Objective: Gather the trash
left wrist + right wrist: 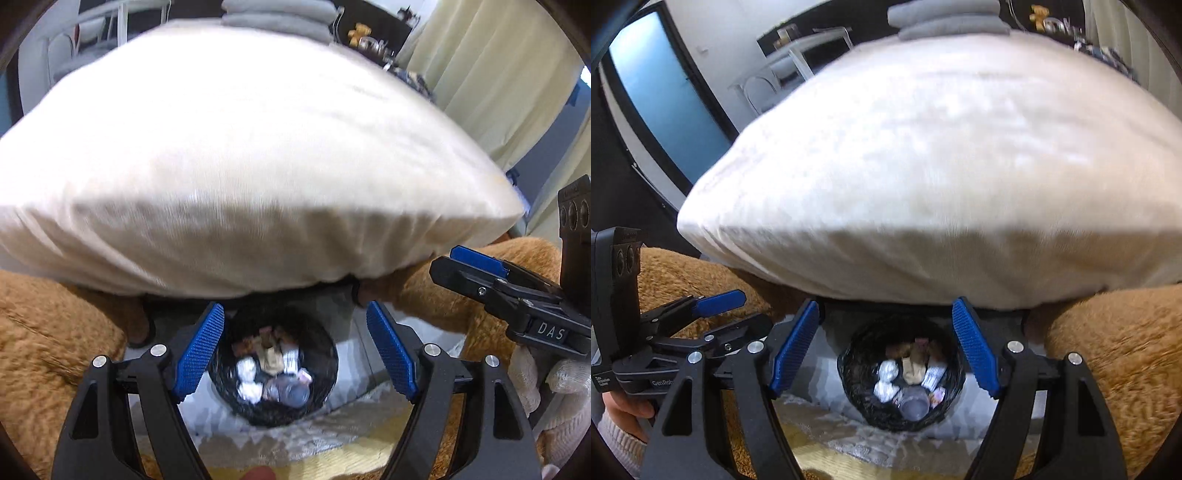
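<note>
we hold the left gripper (295,354) and right gripper (886,350) above the black bin (901,373), fingers wide and empty, likely because the crumpled paper (886,371) and clear cup (915,404) already lie inside. only the left view shows the curtain (498,74); only the right shows the blue door (665,96).

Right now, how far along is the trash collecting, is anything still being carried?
Done: the black bin on the floor already holds crumpled paper, a brown wrapper and a plastic cup. In hand: nothing; the left gripper and right gripper both hang open above the bin. Left: no loose trash shows on the white cushion or the brown plush.
</note>
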The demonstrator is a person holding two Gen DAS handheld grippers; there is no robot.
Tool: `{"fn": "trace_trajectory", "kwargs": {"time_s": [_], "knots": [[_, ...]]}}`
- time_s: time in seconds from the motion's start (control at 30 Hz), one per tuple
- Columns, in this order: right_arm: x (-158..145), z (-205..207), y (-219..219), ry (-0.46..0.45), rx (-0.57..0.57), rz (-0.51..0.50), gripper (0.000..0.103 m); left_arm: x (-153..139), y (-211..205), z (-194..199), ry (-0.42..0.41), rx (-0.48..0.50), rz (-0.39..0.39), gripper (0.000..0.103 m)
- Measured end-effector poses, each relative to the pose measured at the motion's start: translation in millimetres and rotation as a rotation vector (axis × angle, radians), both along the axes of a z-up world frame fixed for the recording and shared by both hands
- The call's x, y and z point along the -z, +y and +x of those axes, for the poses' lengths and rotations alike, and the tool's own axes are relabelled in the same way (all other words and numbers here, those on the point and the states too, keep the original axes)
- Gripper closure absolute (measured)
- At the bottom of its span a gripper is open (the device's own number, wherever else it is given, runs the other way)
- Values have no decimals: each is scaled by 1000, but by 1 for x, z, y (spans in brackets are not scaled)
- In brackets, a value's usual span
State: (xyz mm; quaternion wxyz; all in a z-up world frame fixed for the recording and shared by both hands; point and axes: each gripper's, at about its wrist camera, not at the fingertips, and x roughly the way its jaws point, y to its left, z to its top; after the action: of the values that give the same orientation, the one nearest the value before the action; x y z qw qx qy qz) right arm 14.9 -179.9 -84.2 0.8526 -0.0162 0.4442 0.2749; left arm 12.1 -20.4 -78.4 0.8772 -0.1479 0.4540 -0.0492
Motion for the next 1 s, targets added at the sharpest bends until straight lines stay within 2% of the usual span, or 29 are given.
{"fn": "trace_trajectory", "kwargs": {"time_s": [0.1, 0.3, 0.57, 0.7, 0.73, 0.8, 0.9, 1.0], "knots": [[-25, -4, 3, -91, -11, -22, 28, -24, -1, -5, -82, -1, 28, 25], [-76, -2, -5, -223, -7, 20, 28, -81, 2, -10, -254, -5, 91, 25], [-121, 8, -16, -360, 15, 35, 26, -131, 13, -6, -387, -9, 156, 25], [-129, 14, -17, -411, 14, 28, 25, -141, 18, 1, -429, -10, 202, 24], [-130, 16, -17, -420, 12, 30, 23, -141, 19, 4, -436, -10, 208, 22], [-130, 21, -18, -441, 21, 29, 19, -141, 24, 10, -443, -15, 210, 11], [-127, 31, -17, -454, 15, 27, 16, -136, 29, 19, -460, -19, 212, 6], [-128, 37, -15, -507, -19, 22, 16, -126, 34, 30, -454, -24, 219, 6]]}}
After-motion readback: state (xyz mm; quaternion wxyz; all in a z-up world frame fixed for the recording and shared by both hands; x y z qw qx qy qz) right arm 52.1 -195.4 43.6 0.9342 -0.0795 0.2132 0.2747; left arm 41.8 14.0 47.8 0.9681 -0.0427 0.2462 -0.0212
